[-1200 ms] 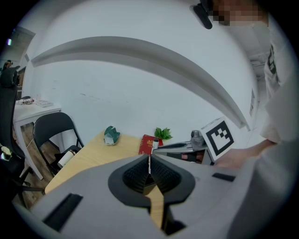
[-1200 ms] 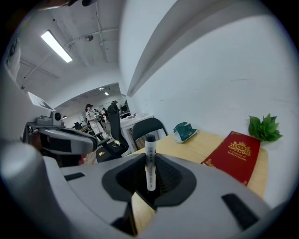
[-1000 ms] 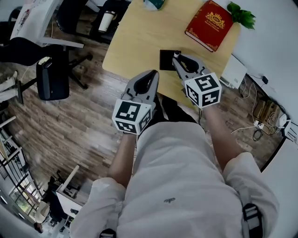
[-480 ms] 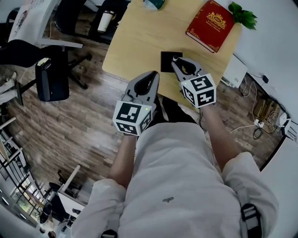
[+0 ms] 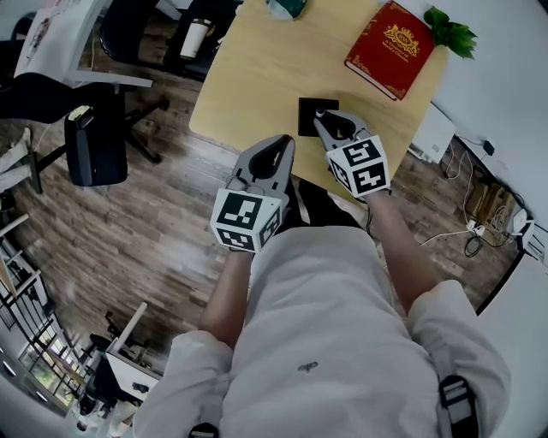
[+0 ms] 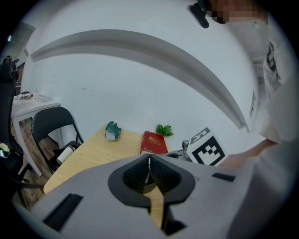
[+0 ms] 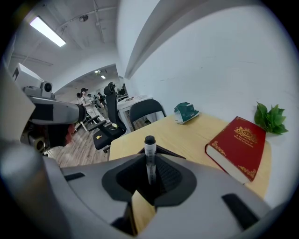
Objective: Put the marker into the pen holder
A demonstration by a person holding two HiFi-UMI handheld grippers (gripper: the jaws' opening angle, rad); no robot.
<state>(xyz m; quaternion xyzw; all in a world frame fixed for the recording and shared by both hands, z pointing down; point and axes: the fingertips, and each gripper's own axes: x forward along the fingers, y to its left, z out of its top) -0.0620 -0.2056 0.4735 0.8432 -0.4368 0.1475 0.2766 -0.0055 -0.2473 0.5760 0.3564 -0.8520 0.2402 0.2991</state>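
Observation:
My right gripper [image 5: 329,125] is shut on a white marker [image 7: 149,161] with a black cap, which stands upright between the pads. It hangs right over the black square pen holder [image 5: 308,117] near the front edge of the wooden table [image 5: 257,68]. The holder's dark rim [image 7: 164,151] shows just behind the marker in the right gripper view. My left gripper [image 5: 276,147] hovers off the table's front edge, to the left of the holder. Its jaws [image 6: 148,169] are shut with nothing between them.
A red book [image 5: 394,47] lies at the table's far right, with a green plant [image 5: 451,34] behind it and a teal object [image 5: 287,7] at the far edge. Office chairs [image 5: 94,141] stand on the wood floor to the left. A white box [image 5: 430,133] sits right of the table.
My right gripper has sunk with the marker towards the pen holder and tipped a little steeper. The left gripper has stayed where it was.

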